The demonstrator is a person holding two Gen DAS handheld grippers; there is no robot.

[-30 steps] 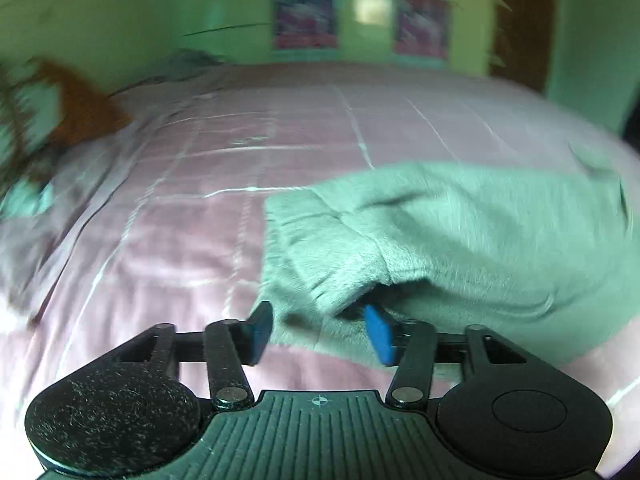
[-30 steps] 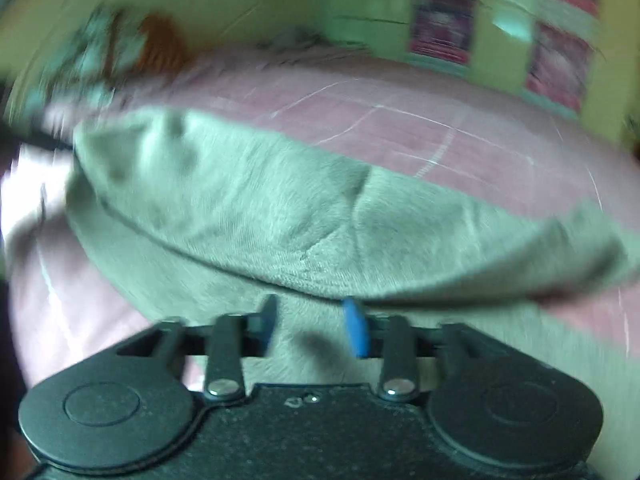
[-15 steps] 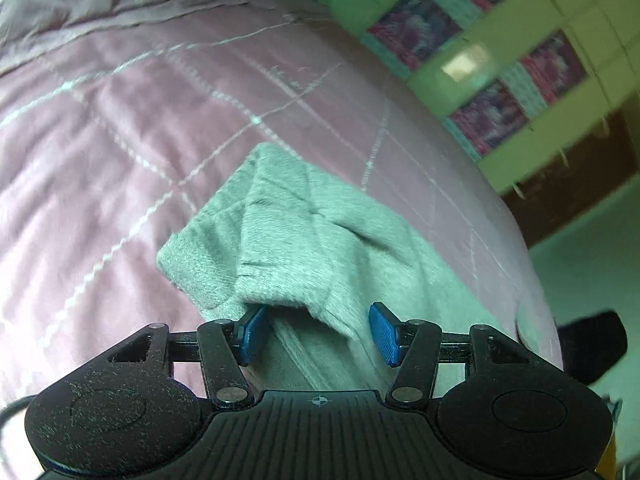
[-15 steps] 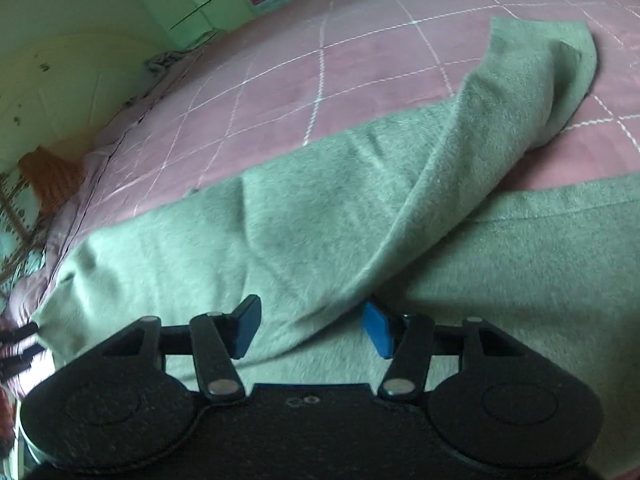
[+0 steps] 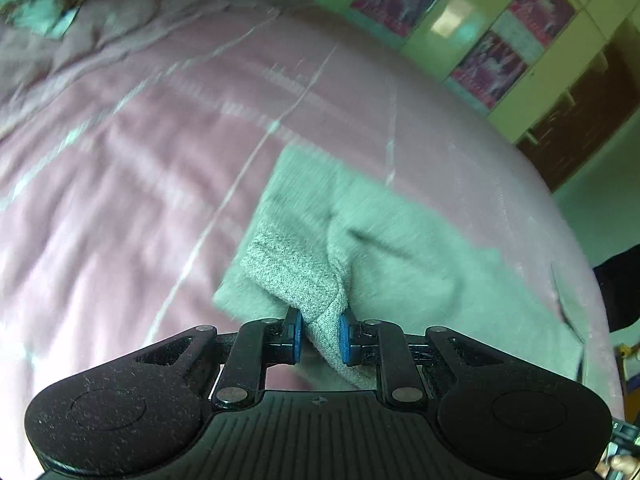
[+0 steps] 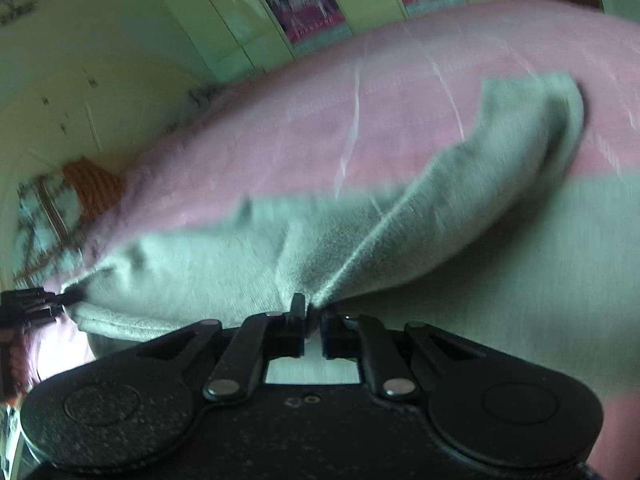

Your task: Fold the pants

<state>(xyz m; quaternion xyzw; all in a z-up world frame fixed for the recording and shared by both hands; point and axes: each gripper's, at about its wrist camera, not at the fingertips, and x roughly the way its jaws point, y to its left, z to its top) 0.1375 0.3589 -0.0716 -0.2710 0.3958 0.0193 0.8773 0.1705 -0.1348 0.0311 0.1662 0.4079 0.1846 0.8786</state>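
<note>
- The pants (image 5: pixel 420 248) lie on the pink bed (image 5: pixel 140 160), partly doubled: in the right view one layer (image 6: pixel 460 200) drapes over the rest, so we judge the fold begun but not laid flat.
- Our left hand-held gripper (image 5: pixel 319 334) is narrow, clamping the ribbed cuff (image 5: pixel 292 268).
- Our right hand-held gripper (image 6: pixel 314 316) is nearly closed, pinching a ridge of fabric.
- Left to do: carry the held edges across, lay them down, smooth.
- Half a second ago both sets of jaws stood wide around the cloth; now both have closed on it.
</note>
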